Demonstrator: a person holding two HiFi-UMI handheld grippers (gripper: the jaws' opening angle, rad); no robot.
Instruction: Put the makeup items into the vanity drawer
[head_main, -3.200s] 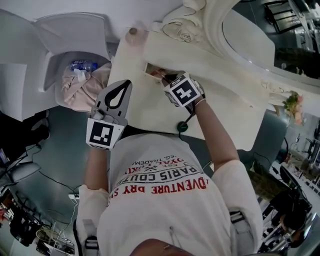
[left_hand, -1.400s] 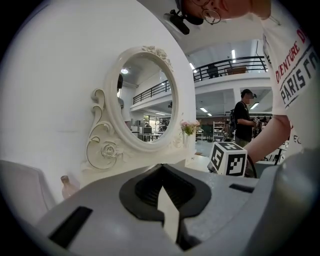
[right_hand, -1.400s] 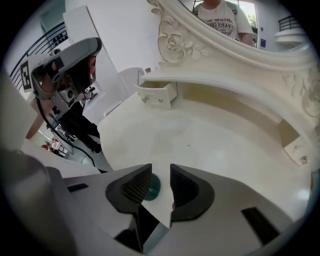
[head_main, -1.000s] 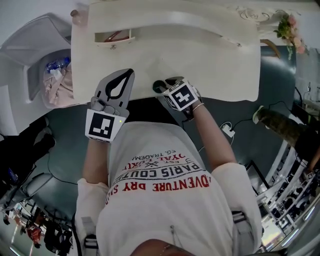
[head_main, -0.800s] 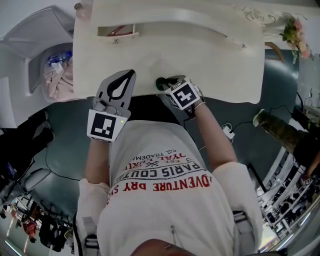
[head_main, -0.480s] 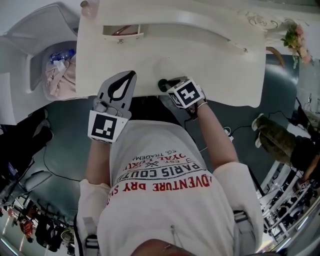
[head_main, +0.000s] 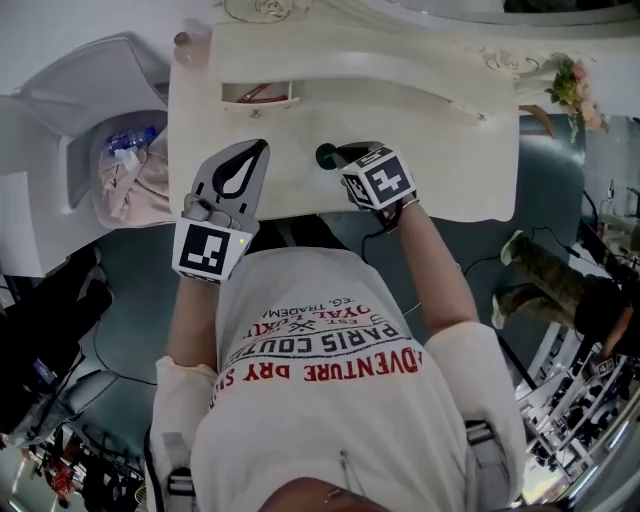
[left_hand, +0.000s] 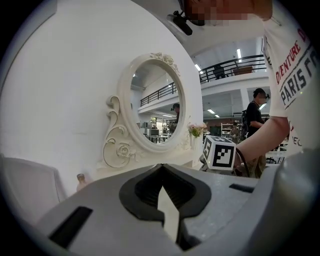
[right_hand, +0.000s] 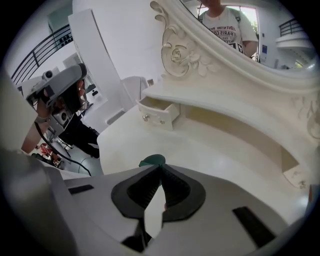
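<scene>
My right gripper (head_main: 336, 156) is shut on a small dark green round makeup item (head_main: 325, 155), held above the white vanity top (head_main: 440, 130) near its front edge. Its jaws have just been closing, with that item between them. In the right gripper view the green disc (right_hand: 152, 160) peeks out just past the closed tips (right_hand: 159, 166). The small vanity drawer (head_main: 258, 97) stands open at the back left, with something red inside; it also shows as the drawer (right_hand: 159, 112) ahead of the right gripper. My left gripper (head_main: 257, 146) hangs over the table's front left, shut and empty.
An oval mirror (left_hand: 155, 102) with carved scrollwork rises behind the table. A small bottle (head_main: 183, 40) stands at the back left corner and flowers (head_main: 572, 85) at the far right. A white bin (head_main: 130, 170) with cloth and bottles sits left of the table. A cable lies on the floor to the right.
The right gripper closed on the green item at the table's front edge and carried it up and further over the table. The left gripper edged forward.
</scene>
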